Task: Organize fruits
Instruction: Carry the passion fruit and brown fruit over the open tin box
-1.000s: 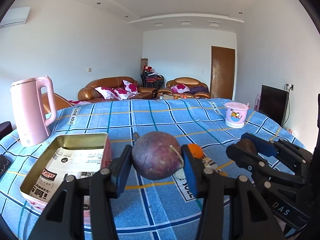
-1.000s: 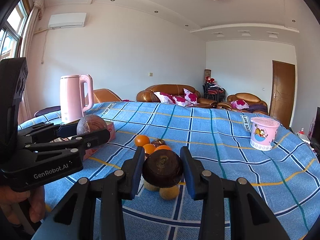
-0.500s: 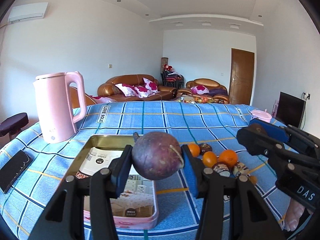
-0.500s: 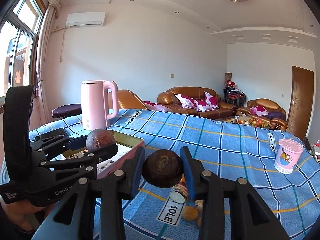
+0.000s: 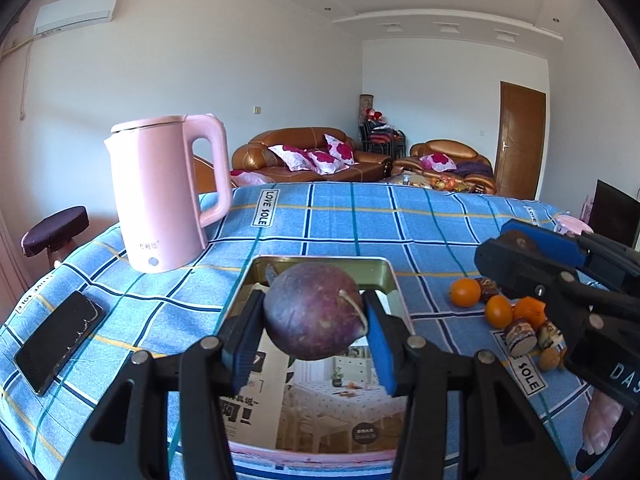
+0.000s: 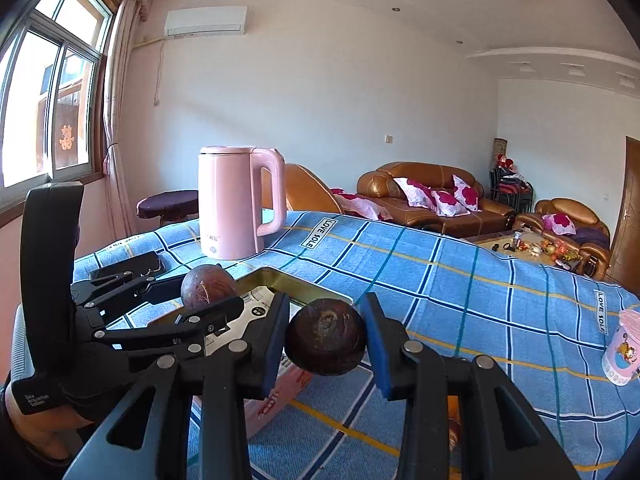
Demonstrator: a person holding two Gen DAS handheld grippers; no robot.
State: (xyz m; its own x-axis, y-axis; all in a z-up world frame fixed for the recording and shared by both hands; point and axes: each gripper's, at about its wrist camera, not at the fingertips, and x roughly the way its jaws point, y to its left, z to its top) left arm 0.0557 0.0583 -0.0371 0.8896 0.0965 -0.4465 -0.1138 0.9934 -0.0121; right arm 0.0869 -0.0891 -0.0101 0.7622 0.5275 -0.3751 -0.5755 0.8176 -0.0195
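Note:
My left gripper (image 5: 314, 330) is shut on a round purple passion fruit (image 5: 314, 316) and holds it above the open pink tin box (image 5: 320, 396), which has printed paper inside. My right gripper (image 6: 325, 340) is shut on a dark brown passion fruit (image 6: 326, 336), just right of the tin box (image 6: 264, 308) and above its edge. The left gripper with its fruit (image 6: 208, 286) shows at the left of the right wrist view. A pile of small oranges (image 5: 466, 292) and brown fruits (image 5: 520, 338) lies on the blue checked cloth, right of the box.
A tall pink kettle (image 5: 166, 192) stands behind the box to the left. A black phone (image 5: 58, 348) lies near the table's left edge. A pink cup (image 6: 622, 346) stands at the far right. Sofas and a stool are beyond the table.
Both grippers have swung left with their fruits. The left one now hangs over the tin box. The right one has left the fruit pile and come beside the box.

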